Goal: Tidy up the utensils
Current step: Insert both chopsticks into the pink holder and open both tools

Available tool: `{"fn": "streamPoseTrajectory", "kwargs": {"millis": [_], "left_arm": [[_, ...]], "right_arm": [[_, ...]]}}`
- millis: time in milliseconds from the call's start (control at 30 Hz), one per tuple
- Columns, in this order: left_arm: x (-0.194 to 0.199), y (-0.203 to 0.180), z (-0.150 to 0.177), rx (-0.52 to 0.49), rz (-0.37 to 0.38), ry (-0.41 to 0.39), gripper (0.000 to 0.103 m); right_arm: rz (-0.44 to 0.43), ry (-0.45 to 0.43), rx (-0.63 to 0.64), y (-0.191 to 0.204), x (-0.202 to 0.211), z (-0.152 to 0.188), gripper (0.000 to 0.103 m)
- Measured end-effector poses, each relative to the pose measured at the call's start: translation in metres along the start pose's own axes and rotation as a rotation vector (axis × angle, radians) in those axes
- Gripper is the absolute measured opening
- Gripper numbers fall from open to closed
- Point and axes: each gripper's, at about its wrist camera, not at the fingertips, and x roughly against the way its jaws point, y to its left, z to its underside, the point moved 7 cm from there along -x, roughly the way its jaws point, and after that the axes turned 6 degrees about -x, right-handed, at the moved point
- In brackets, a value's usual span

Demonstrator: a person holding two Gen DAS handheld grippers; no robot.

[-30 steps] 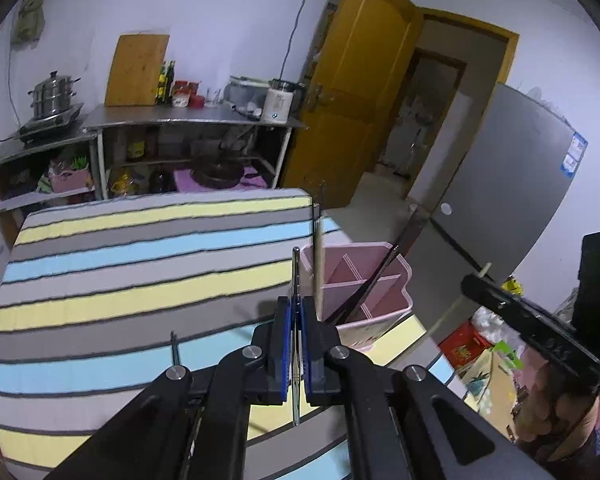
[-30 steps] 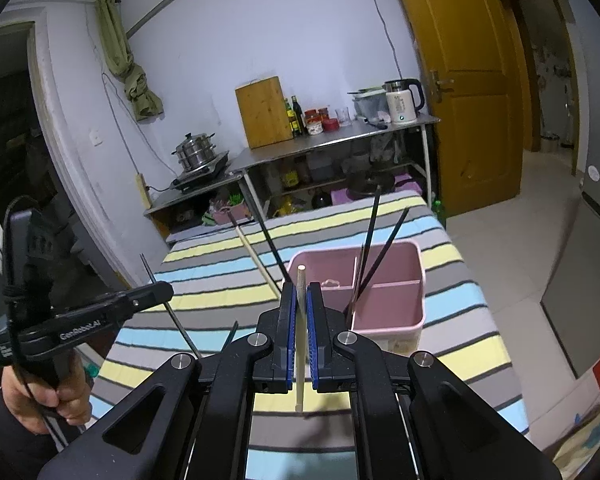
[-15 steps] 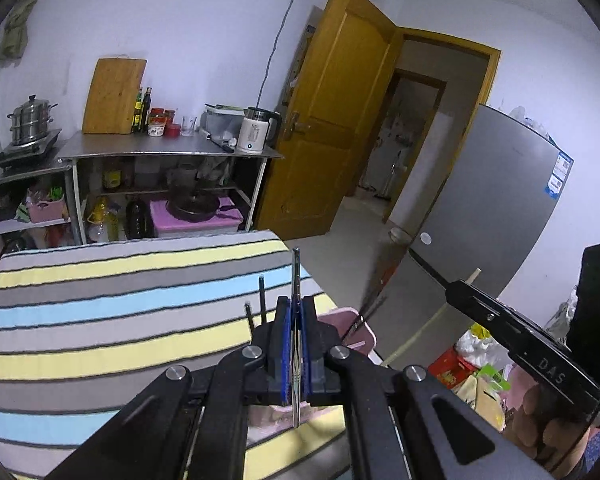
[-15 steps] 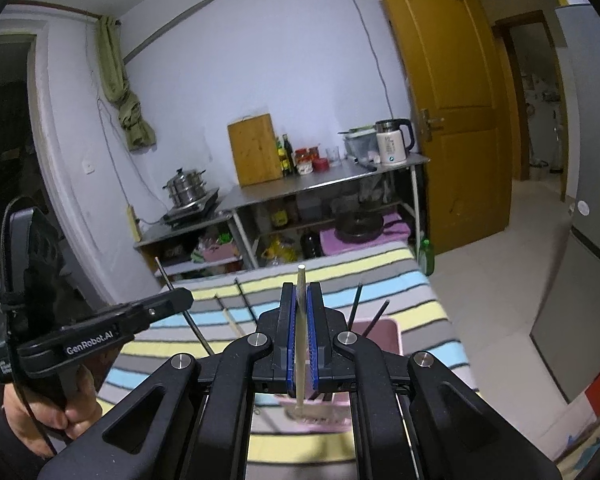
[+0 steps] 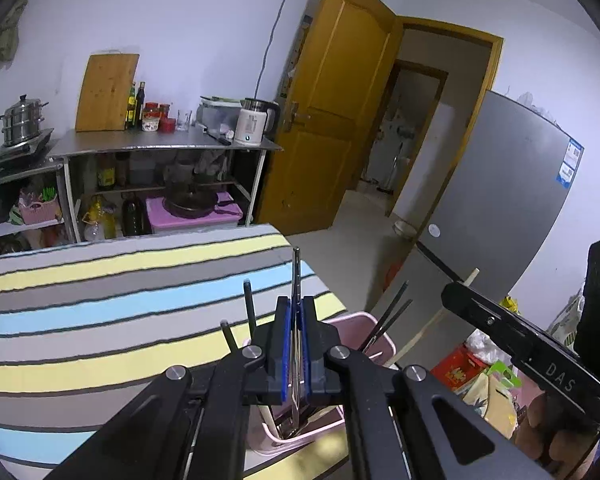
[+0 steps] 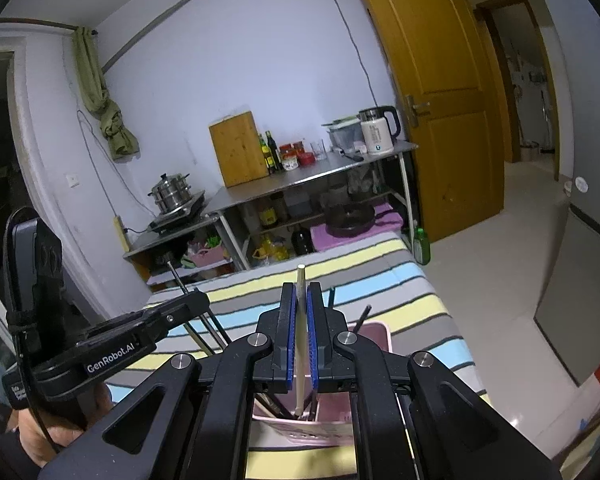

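Observation:
My left gripper (image 5: 296, 308) is shut on a thin metal chopstick (image 5: 296, 280) that stands almost upright over the pink basket (image 5: 374, 330). Black chopsticks (image 5: 249, 304) stick up out of the basket on either side of my fingers. In the right wrist view, my right gripper (image 6: 299, 292) is shut on a pale wooden chopstick (image 6: 300, 320) whose lower end reaches into the pink basket (image 6: 376, 332). Each gripper shows in the other's view: the right gripper (image 5: 452, 296) at the right, the left gripper (image 6: 196, 300) at the left. Most of the basket is hidden under the gripper bodies.
The basket stands near the right edge of a table with a striped cloth (image 5: 100, 300); bare floor lies beyond that edge. Behind the table is a steel shelf (image 5: 160, 144) with a kettle, a cutting board and a pot. A yellow door (image 5: 332, 120) and a grey fridge (image 5: 500, 208) are to the right.
Both grippers have moved forward over the pink basket, which lay ahead of them and now sits under the fingers. Each still holds its chopstick.

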Motion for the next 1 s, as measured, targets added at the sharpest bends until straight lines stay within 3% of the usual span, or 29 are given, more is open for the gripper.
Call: {"fn": "streamPoseTrajectory", "kwargs": {"millis": [533,1000], "left_arm": [[-0.023,0.002,0.040,-0.029,0.001,0.076,0.005],[0.023,0.006,0.036,-0.019,-0.020,0.020,0.005]], "right_arm": [[0.021,0.122,-0.004,-0.015,-0.035,0.042,0.005],[0.027,0.100,0.010,-0.009,-0.017,0.039,0.014]]}}
